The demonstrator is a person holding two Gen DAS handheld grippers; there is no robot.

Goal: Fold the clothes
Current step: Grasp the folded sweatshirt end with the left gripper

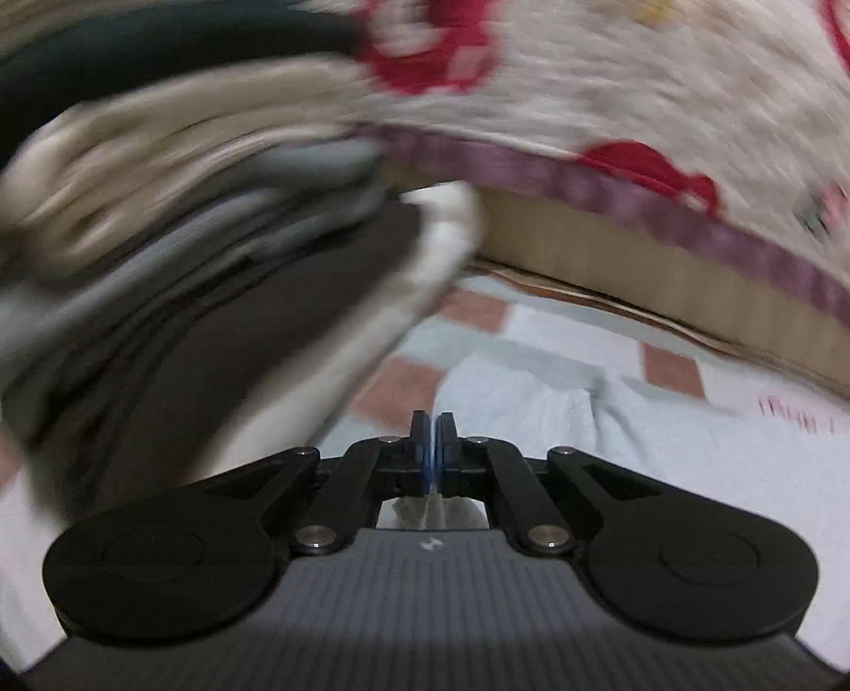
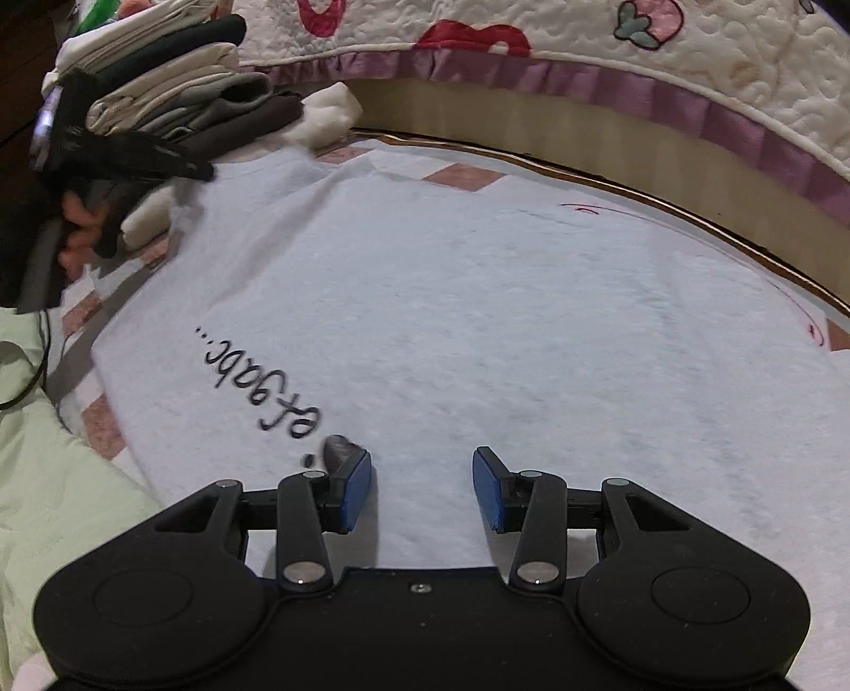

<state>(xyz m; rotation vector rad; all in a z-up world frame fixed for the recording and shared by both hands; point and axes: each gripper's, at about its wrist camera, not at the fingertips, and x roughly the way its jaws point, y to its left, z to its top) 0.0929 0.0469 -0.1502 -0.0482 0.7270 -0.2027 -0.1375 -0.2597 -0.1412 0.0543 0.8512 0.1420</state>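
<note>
In the right wrist view, the right gripper (image 2: pixel 422 486) hovers low at the bottom centre with its blue pads spread apart over a pale blue T-shirt (image 2: pixel 451 297) that lies flat across the middle of the frame, black script near its lower left. A stack of folded clothes (image 2: pixel 180 95) sits at upper left. In the blurred left wrist view, the left gripper (image 1: pixel 434 444) pinches a fold of the pale cloth, jaws closed.

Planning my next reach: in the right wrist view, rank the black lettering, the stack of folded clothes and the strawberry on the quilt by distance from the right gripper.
1. Black lettering, just ahead-left of the right gripper.
2. Stack of folded clothes, far left.
3. Strawberry, far upper right on the quilt.
</note>
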